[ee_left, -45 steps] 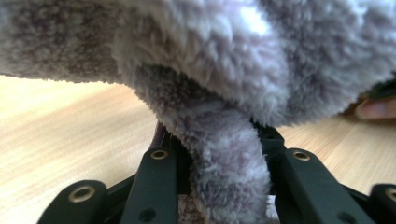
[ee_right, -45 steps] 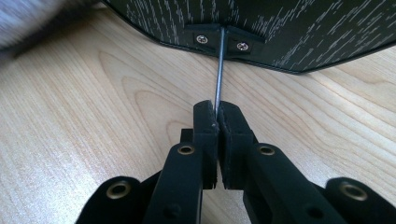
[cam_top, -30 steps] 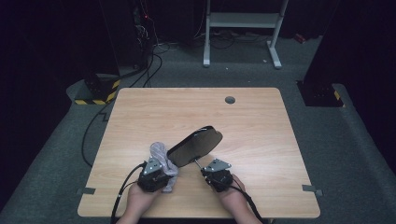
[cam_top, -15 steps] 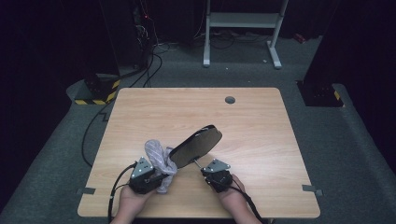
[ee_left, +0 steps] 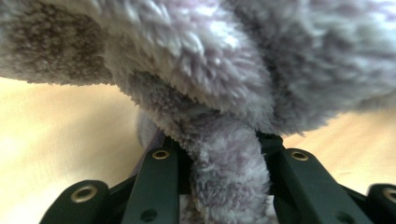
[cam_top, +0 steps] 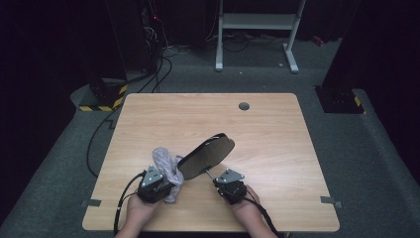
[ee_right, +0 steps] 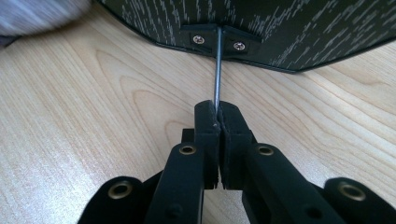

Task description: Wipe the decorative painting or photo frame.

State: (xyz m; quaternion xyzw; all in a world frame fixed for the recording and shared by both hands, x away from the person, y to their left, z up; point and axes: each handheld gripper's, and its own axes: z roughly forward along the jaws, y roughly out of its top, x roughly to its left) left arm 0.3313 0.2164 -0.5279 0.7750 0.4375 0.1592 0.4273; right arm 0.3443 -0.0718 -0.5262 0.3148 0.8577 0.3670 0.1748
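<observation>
Work in hand: wiping the dark panel with the fluffy cloth, as judged from the grips.
Left gripper [cam_top: 157, 184]: jaws pinch a bunched fold of the cloth [ee_left: 224, 93], a grey-lilac fleece; the rest of it billows above the jaws.
Right gripper [cam_top: 230, 187]: jaws pressed together on the thin metal rod [ee_right: 216, 70] of the panel [cam_top: 207, 154].
Panel: held tilted near the front edge of the table [cam_top: 277, 129], roughly midway along it; the rod is fixed to its edge by a small screwed bracket.
Cloth position: just left of the panel, touching or nearly touching its lower edge.
Done: both items are gripped and brought together.
Left: the wiping strokes across the panel face; no cleaned area can be told apart.
</observation>
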